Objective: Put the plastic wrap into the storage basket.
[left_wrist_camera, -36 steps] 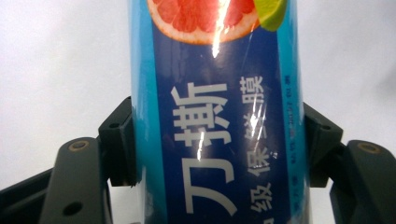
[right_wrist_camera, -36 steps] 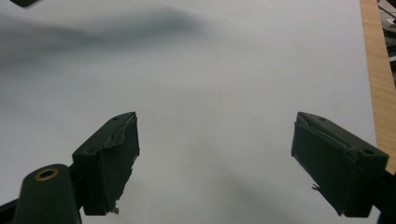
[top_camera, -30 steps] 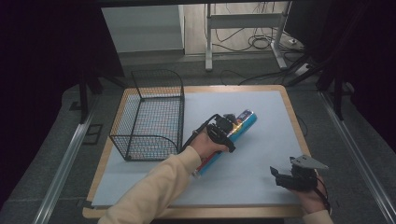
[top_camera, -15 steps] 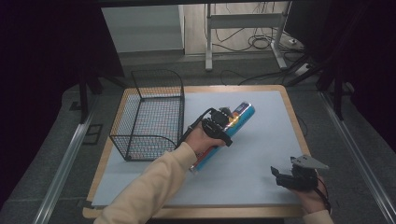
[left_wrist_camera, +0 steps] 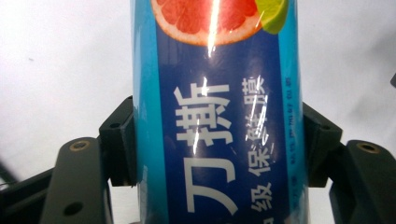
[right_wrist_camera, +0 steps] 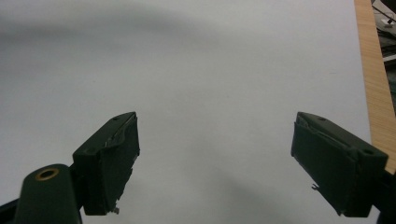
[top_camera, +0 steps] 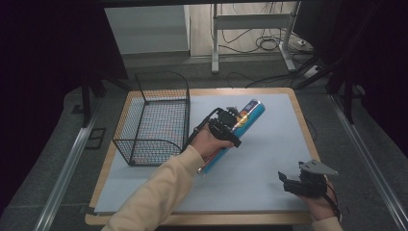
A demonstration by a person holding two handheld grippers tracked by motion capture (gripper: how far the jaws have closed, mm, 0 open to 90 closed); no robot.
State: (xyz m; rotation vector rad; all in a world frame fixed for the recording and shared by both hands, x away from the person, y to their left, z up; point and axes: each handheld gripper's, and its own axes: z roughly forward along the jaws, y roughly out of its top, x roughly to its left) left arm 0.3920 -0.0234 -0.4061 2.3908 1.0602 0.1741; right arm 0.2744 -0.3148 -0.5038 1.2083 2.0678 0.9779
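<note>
where pale mat [top_camera: 260, 159] covers wooden table [top_camera: 202, 219], cables [top_camera: 260, 45] behind.

Blue tube [top_camera: 240, 126] on a white mat [top_camera: 269, 159]

The tube [left_wrist_camera: 215, 116] is dark blue with light blue side bands, white lettering, and a pink grapefruit slice beside a green lime wedge. Left of the tube stands a black wire basket [top_camera: 154, 118]. The table [top_camera: 298, 108] edge around the mat is tan wood.
</note>
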